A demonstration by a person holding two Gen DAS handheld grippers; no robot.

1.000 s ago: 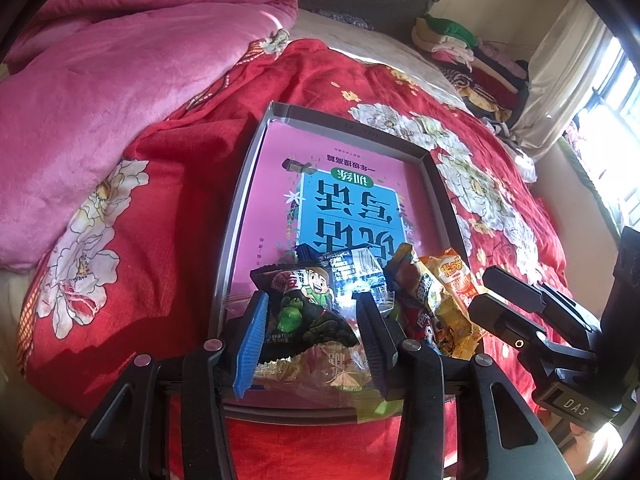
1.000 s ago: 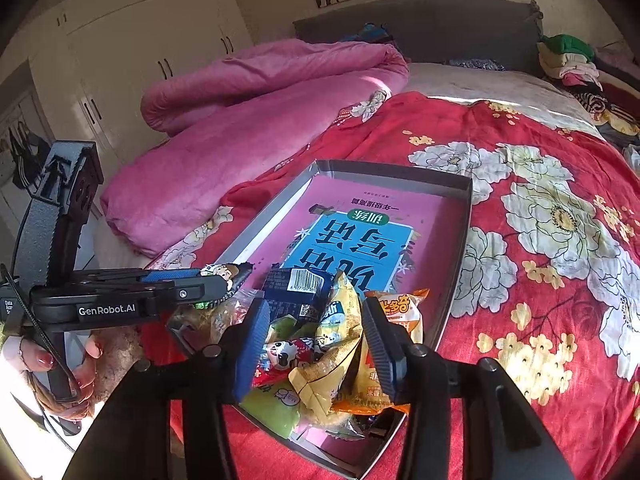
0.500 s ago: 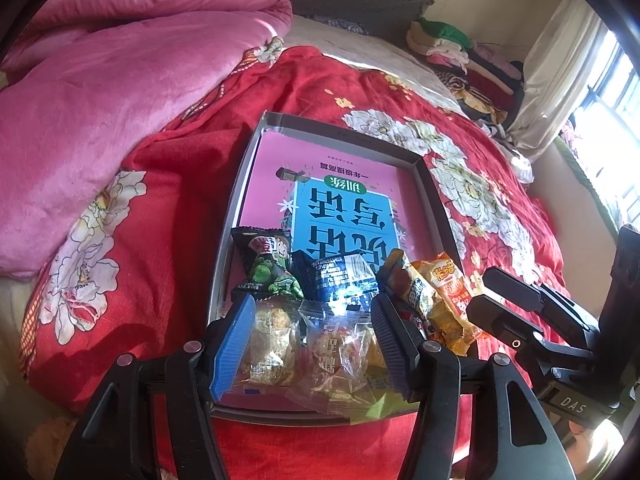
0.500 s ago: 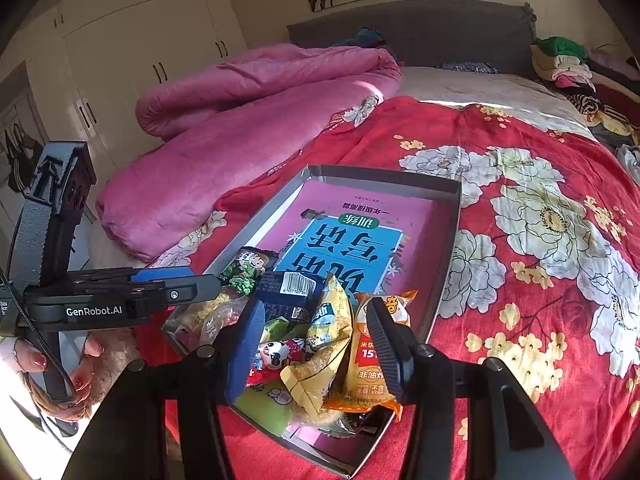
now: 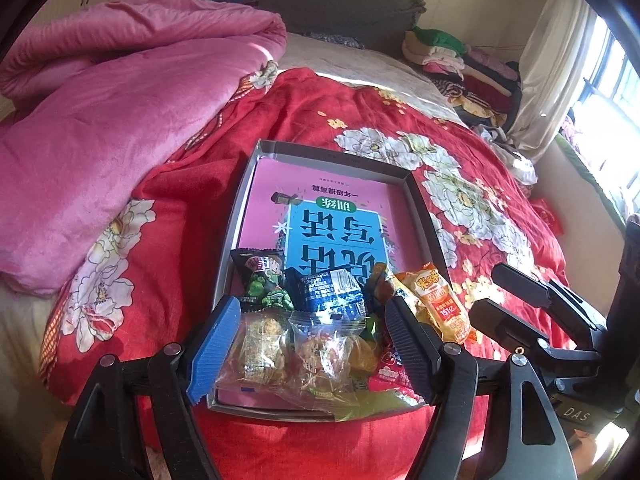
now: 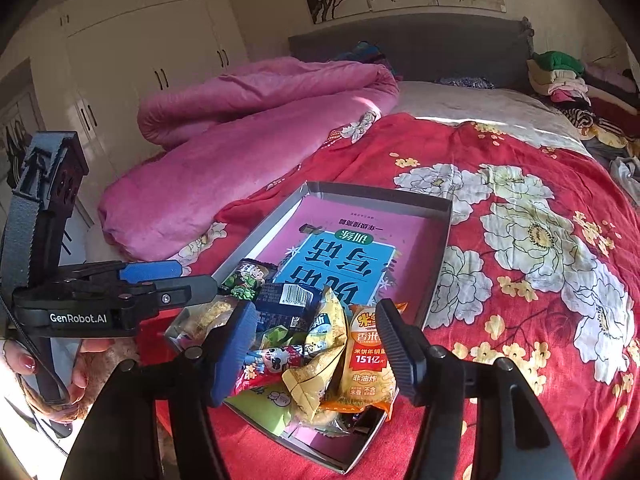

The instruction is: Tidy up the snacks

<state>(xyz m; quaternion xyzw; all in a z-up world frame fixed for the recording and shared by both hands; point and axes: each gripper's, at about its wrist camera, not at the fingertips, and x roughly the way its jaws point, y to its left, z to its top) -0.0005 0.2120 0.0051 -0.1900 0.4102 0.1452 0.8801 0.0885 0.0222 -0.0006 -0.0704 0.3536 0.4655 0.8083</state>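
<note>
Both tongs, left tongs and right tongs, are spreading with nothing pinched, hovering over the snacks heaped at the near end of the tray on the bed, so each should rise clear before choosing one packet.

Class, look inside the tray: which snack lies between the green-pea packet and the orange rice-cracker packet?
The dark blue barcoded packet lies between the green-pea packet and the orange rice-cracker packet; the left wrist view shows it best.
</note>
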